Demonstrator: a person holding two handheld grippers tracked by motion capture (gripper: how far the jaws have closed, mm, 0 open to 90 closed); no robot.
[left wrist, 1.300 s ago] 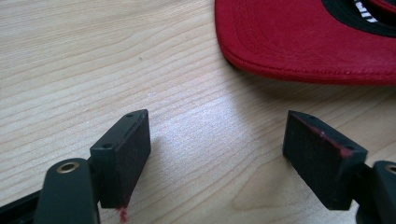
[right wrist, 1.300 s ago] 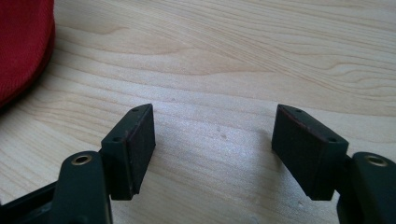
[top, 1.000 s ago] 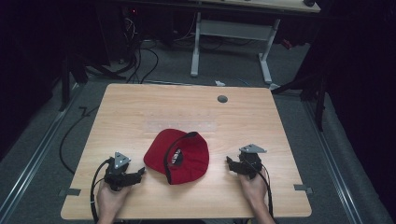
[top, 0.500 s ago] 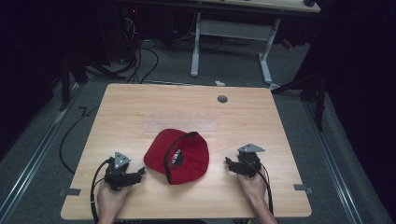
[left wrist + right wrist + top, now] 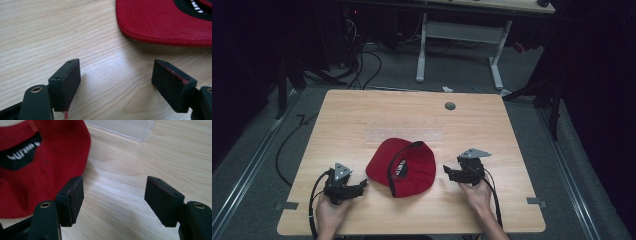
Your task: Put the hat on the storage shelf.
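**Red cap between two spread grippers**

A red cap [image 5: 404, 167] lies upside down on the wooden table [image 5: 362, 115], toward the near edge, its opening up. The left gripper [image 5: 361, 186] rests near-left of it, jaws spread wide and holding nothing; the brim's edge sits just beyond them, to the right. The right gripper [image 5: 447, 171] sits right of the cap, also spread and empty, one jaw close beside the crown. The right one looks marginally nearer, I'd say.
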